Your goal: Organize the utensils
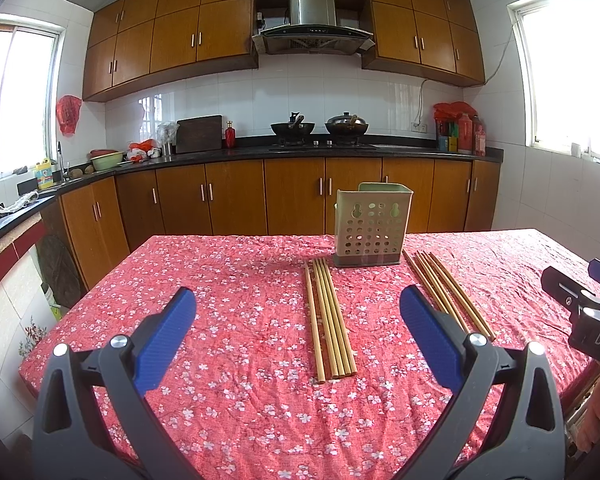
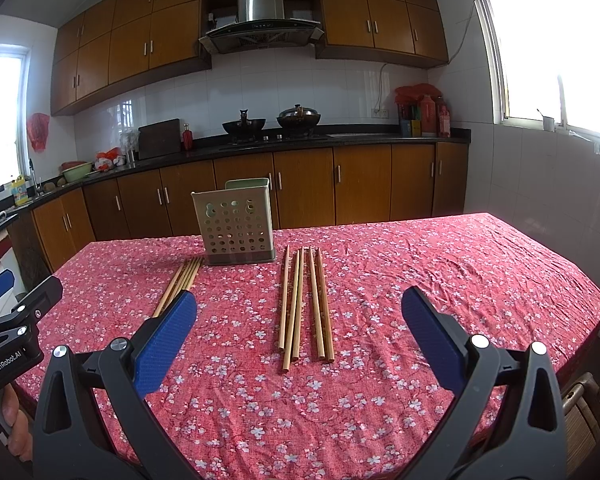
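Note:
A pale green perforated utensil holder [image 1: 372, 224] [image 2: 236, 224] stands upright at the far middle of the table. Two bundles of several wooden chopsticks lie flat in front of it: a left bundle [image 1: 330, 316] [image 2: 180, 284] and a right bundle [image 1: 448, 292] [image 2: 306, 304]. My left gripper [image 1: 298, 320] hovers open above the cloth, the left bundle between its blue fingers. My right gripper [image 2: 300, 320] is open too, above the near ends of the right bundle. Neither touches anything. Each gripper's body shows at the edge of the other's view.
The table carries a red flowered cloth [image 1: 236, 312] [image 2: 440, 280], wrinkled, with edges on all sides. Behind it run wooden kitchen cabinets and a dark counter [image 1: 340, 148] with woks, bottles and bowls. A hand [image 2: 18, 424] holds the left gripper's handle.

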Tool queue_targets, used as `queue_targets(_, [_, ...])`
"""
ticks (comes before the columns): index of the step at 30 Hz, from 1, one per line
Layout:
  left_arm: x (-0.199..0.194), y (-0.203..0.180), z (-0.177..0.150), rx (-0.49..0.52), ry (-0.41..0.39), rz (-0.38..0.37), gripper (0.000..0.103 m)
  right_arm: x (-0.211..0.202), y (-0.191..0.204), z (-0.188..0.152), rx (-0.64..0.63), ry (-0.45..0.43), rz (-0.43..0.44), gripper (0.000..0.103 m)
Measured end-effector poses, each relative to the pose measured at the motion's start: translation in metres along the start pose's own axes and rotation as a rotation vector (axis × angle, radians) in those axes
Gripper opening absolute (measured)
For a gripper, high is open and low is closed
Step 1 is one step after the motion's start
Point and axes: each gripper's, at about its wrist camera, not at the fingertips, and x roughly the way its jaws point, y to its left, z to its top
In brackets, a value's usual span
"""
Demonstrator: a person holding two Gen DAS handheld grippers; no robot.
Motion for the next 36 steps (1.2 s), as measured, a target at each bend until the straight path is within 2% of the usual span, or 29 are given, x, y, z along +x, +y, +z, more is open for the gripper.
queue_targets(15, [0.003,-0.004,-0.003,-0.006,0.014,-0.004,0.099,0.001,-0.002,0.0,0.003,0.006,-0.003,0.101])
queue_targets(18, [0.016,-0.002,-0.006,-0.025,0.069,0.009,0.099,0.011,-0.005,-0.003,0.013,0.04,-0.01,0.101])
queue_targets(21, [0.041,0.005,-0.01,-0.038,0.169,0.063,0.099,0.034,-0.009,-0.008,0.037,0.11,-0.017,0.101])
queue_targets(25, [0.072,0.019,-0.011,-0.027,0.278,0.162,0.099,0.07,-0.027,-0.01,0.074,0.233,-0.066,0.101])
queue_targets(27, [0.083,0.028,-0.009,-0.03,0.314,0.17,0.099,0.088,-0.038,-0.011,0.093,0.288,-0.086,0.101])
queue_targets(30, [0.105,0.033,-0.009,-0.027,0.381,0.155,0.099,0.121,-0.05,-0.009,0.126,0.361,-0.097,0.091])
queue_targets(32, [0.119,0.037,-0.008,-0.032,0.409,0.141,0.099,0.139,-0.054,-0.008,0.143,0.405,-0.09,0.074])
queue_targets(33, [0.126,0.04,-0.008,-0.035,0.425,0.133,0.099,0.148,-0.055,-0.008,0.148,0.426,-0.08,0.07])
queue_targets(35, [0.14,0.038,-0.007,-0.043,0.45,0.104,0.099,0.167,-0.055,-0.009,0.148,0.467,-0.067,0.055])
queue_targets(36, [0.146,0.039,-0.006,-0.046,0.459,0.089,0.099,0.174,-0.054,-0.01,0.143,0.482,-0.06,0.051])
